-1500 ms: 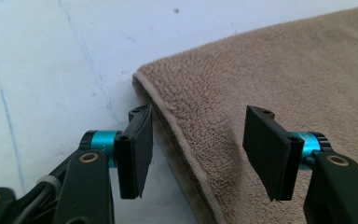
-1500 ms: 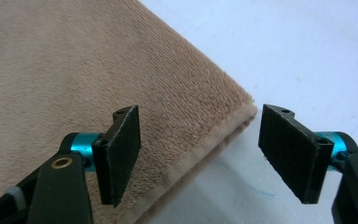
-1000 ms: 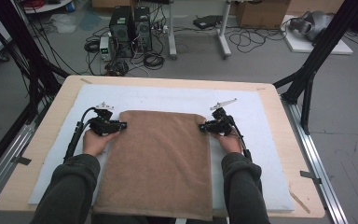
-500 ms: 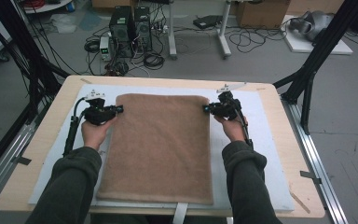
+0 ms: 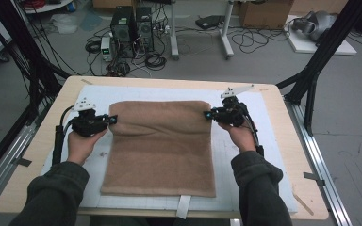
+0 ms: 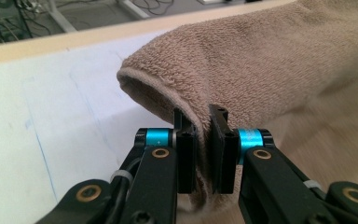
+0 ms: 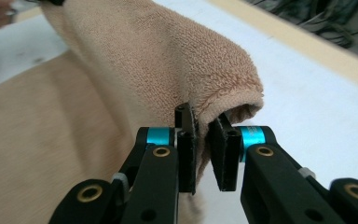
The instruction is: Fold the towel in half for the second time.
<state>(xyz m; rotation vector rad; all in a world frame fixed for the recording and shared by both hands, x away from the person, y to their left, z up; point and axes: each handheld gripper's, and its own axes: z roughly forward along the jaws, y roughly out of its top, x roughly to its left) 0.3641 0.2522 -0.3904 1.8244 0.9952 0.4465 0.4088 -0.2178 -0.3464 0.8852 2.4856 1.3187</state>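
**Two grippers, one towel lifted by its far edge**

Two grippers pinch a brown towel (image 5: 162,150) at opposite sides of its far edge. The left gripper (image 5: 111,119) is clamped on the towel's left side, and the right gripper (image 5: 208,114) on its right side; both point inward, toward each other, with the cloth stretched between them. Each sits in a hand, with dark sleeves (image 5: 52,188) entering from the near side.

Left gripper view: the jaws stand narrow, with a fold of towel (image 6: 261,70) pressed between the pads (image 6: 186,154). Just beyond the tips the hem curls into an open loop, raised off the white mat (image 6: 51,116). To the right of the jaws the cloth slopes down to the rest of the towel.

Right gripper view: the jaws are likewise narrow and grip the hem, where the towel (image 7: 158,60) rolls over just past the tips. The cloth runs away to the left of the jaws. The mat (image 7: 317,102) lies to their right, and the table's wooden edge (image 7: 307,46) beyond it.

High view: behind the grippers, toward the person, the towel lies flat on the mat (image 5: 245,155), its near edge close to the near rim of the table (image 5: 33,155).
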